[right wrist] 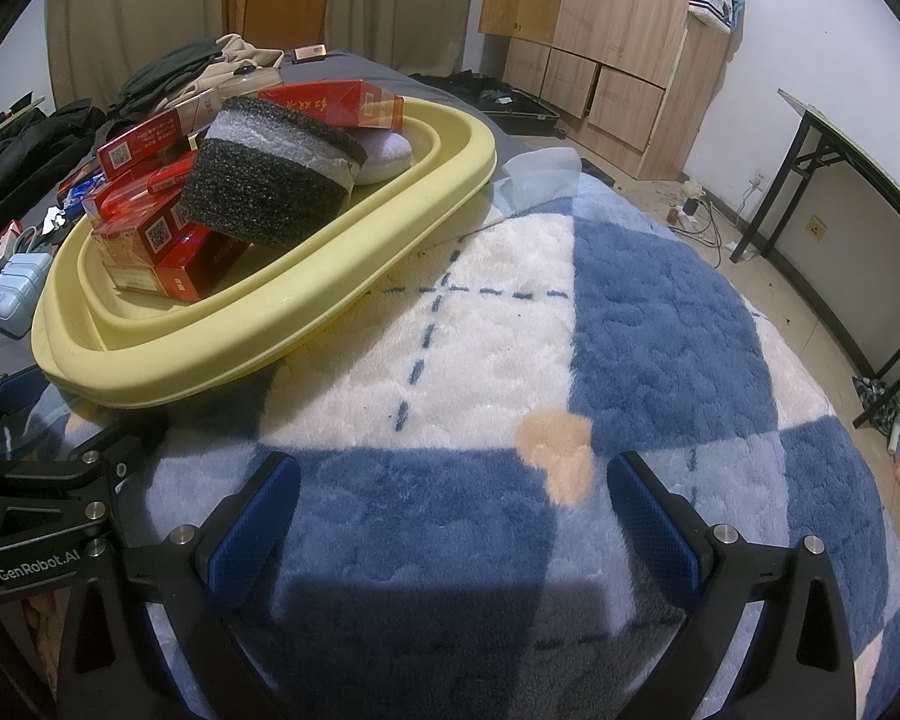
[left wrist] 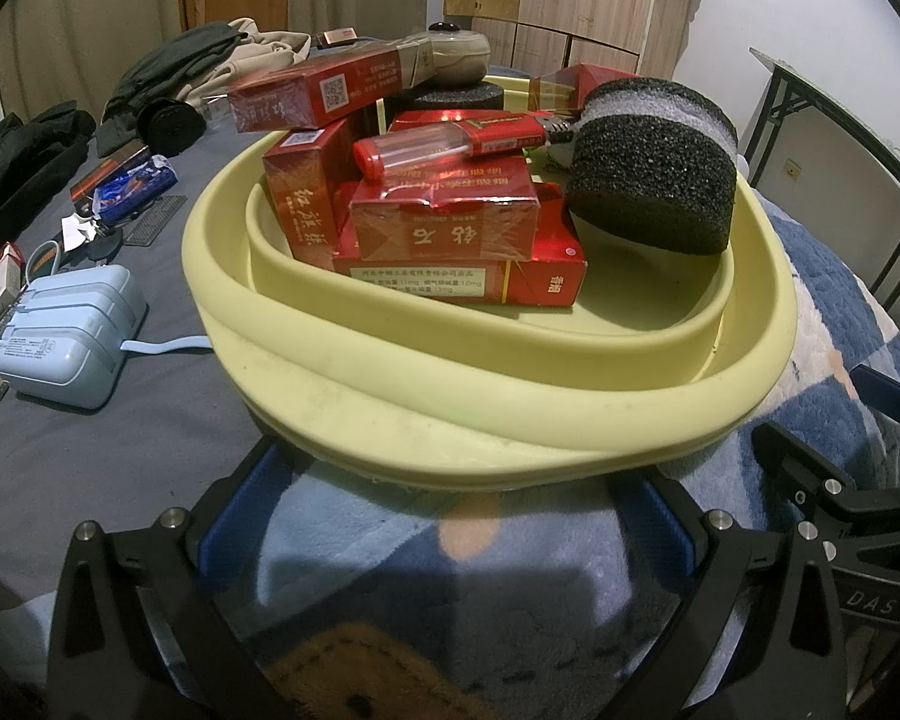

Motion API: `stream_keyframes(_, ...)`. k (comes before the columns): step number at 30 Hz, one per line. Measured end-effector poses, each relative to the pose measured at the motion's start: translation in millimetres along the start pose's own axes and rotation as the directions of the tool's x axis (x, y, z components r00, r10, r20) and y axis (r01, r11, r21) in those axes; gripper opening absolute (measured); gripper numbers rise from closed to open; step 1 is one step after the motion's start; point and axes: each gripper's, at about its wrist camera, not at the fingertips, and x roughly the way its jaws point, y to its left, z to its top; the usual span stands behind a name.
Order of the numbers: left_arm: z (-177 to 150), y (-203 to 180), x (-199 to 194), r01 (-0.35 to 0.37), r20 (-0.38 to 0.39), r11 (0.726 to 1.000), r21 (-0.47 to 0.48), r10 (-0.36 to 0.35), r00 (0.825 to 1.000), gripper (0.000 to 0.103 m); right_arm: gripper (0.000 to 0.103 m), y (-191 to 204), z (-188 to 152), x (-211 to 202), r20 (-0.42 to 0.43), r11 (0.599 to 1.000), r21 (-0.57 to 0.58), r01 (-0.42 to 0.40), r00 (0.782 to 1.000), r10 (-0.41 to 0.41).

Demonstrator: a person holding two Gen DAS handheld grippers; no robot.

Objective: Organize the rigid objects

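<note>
A pale yellow basin (left wrist: 354,360) (right wrist: 306,294) rests on the bed, piled with several red cigarette boxes (left wrist: 450,234) (right wrist: 150,234), a red lighter (left wrist: 450,141) and a black foam block (left wrist: 660,180) (right wrist: 270,192). My left gripper (left wrist: 444,516) is open, its blue-padded fingers straddling the basin's near rim from below, with nothing held. My right gripper (right wrist: 450,510) is open over the blue and white plush blanket (right wrist: 660,330), to the right of the basin, holding nothing.
Left of the basin on the grey sheet lie a light blue charger box (left wrist: 72,336) with a cable, keys, small packets and dark clothes (left wrist: 24,162). A wooden wardrobe (right wrist: 618,30) and a black-legged table (right wrist: 840,180) stand to the right beyond the bed edge.
</note>
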Motion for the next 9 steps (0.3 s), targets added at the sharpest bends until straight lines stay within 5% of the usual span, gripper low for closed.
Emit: stream_keyframes(9,1.1,-0.8,-0.2,0.000,0.002,1.000,0.000,0.000,1.000,0.103,0.103,0.0,0.0,0.0,0.000,1.000,0.000,0.000,1.000,0.000)
